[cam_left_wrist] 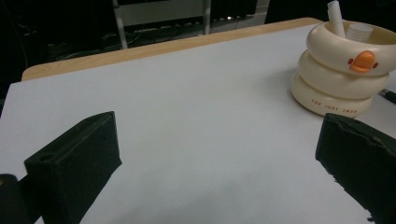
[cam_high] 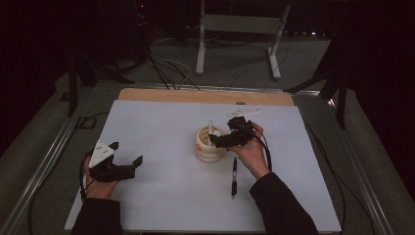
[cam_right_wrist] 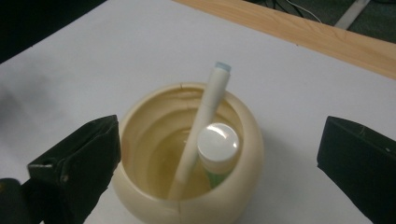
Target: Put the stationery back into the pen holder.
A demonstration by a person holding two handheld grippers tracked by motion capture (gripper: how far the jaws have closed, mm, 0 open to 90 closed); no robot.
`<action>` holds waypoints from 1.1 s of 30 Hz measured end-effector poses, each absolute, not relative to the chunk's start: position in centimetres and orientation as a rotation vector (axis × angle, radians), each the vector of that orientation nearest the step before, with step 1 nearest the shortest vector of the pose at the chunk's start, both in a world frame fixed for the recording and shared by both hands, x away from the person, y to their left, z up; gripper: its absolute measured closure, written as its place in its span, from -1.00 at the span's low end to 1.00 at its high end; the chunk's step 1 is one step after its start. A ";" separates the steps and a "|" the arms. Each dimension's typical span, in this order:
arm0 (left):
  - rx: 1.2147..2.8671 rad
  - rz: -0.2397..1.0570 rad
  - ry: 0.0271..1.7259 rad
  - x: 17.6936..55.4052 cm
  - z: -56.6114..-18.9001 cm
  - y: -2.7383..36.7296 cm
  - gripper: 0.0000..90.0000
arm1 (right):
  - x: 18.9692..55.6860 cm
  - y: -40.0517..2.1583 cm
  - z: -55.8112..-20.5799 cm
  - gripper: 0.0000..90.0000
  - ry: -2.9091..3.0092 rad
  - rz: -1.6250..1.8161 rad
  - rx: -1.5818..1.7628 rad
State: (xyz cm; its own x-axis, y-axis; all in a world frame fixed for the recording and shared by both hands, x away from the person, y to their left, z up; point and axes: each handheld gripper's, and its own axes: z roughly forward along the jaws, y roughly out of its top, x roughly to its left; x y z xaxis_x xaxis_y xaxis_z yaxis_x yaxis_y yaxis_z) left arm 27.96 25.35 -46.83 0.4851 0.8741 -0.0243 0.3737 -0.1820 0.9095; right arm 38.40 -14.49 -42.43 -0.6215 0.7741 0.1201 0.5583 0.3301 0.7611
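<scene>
Right now the right gripper (cam_high: 222,140) hovers over the cream holder (cam_high: 209,145) mid-table, jaws wide apart and holding nothing; a white pen (cam_right_wrist: 201,125) and a capped white tube (cam_right_wrist: 217,143) stand inside. Next candidate: the black pen (cam_high: 234,177) lying on the white mat (cam_high: 161,196), just near-right of the holder, long axis running near-far. Right hand is much closer. Left gripper (cam_high: 128,166) rests far left, jaws apart, empty.

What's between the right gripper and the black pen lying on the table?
Nothing visible. The right gripper hovers open over the cream holder; the black pen lies on bare white table just beside the holder, near the person's right wrist.
</scene>
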 end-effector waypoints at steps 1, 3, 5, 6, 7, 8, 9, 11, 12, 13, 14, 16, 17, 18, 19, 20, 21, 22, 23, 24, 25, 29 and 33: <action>1.767 0.651 1.060 28.0 -46.8 25.4 -1.00 | 38.4 -14.6 -42.4 -1.00 2.335 1.165 1.204; 1.765 0.651 1.061 27.9 -46.8 25.4 -1.00 | 38.4 -14.8 -42.5 -1.00 2.339 1.153 1.220; 1.764 0.650 1.062 27.9 -46.8 25.4 -1.00 | 38.4 -15.1 -42.5 -1.00 2.344 1.140 1.231; 1.764 0.651 1.061 27.9 -46.8 25.4 -1.00 | 38.3 -15.2 -42.6 -1.00 2.350 1.129 1.232; 1.763 0.651 1.060 27.9 -46.8 25.4 -1.00 | 38.3 -15.2 -42.6 -1.00 2.353 1.113 1.232; 1.762 0.651 1.060 27.9 -46.8 25.4 -1.00 | 38.2 -15.3 -42.6 -1.00 2.356 1.100 1.233; 1.762 0.651 1.060 27.9 -46.8 25.4 -1.00 | 38.1 -15.4 -42.6 -1.00 2.363 1.090 1.237; 1.764 0.651 1.062 27.9 -46.8 25.4 -1.00 | 38.0 -15.5 -42.6 -1.00 2.372 1.071 1.247; 1.764 0.652 1.062 27.9 -46.8 25.4 -1.00 | 37.9 -15.6 -42.7 -1.00 2.378 1.055 1.247; 1.762 0.651 1.062 27.9 -46.8 25.4 -1.00 | 37.8 -15.7 -42.7 -1.00 2.382 1.040 1.248; 1.762 0.651 1.062 27.9 -46.8 25.4 -1.00 | 37.7 -15.7 -42.8 -1.00 2.385 1.026 1.244; 1.762 0.651 1.063 27.9 -46.8 25.4 -1.00 | 37.5 -15.9 -42.9 -1.00 2.384 0.992 1.239; 1.762 0.651 1.062 27.9 -46.8 25.4 -1.00 | 37.4 -16.1 -43.0 -1.00 2.383 0.982 1.242; 1.763 0.651 1.062 27.9 -46.8 25.4 -1.00 | 37.3 -16.2 -43.1 -1.00 2.382 0.978 1.248; 1.766 0.651 1.061 27.9 -46.8 25.4 -1.00 | 37.3 -16.4 -43.2 -1.00 2.382 0.975 1.259; 1.766 0.651 1.061 27.9 -46.8 25.4 -1.00 | 37.2 -16.6 -43.3 -1.00 2.378 0.975 1.269; 1.767 0.652 1.062 27.9 -46.8 25.3 -1.00 | 37.2 -16.8 -43.3 -1.00 2.377 0.971 1.274; 1.770 0.652 1.061 27.9 -46.8 25.4 -1.00 | 37.1 -16.9 -43.4 -1.00 2.377 0.964 1.280; 1.770 0.652 1.062 27.9 -46.8 25.4 -1.00 | 37.0 -17.0 -43.5 -1.00 2.377 0.955 1.286; 1.771 0.652 1.063 27.9 -46.8 25.3 -1.00 | 37.0 -17.1 -43.6 -1.00 2.377 0.945 1.286; 1.771 0.652 1.063 27.9 -46.8 25.3 -1.00 | 36.9 -17.2 -43.7 -1.00 2.379 0.931 1.288; 1.770 0.653 1.063 27.9 -46.8 25.3 -1.00 | 36.7 -17.5 -44.3 -0.98 2.389 0.896 1.311; 1.770 0.651 1.062 27.9 -46.9 25.3 -1.00 | 36.4 -17.8 -44.9 -0.98 2.394 0.870 1.331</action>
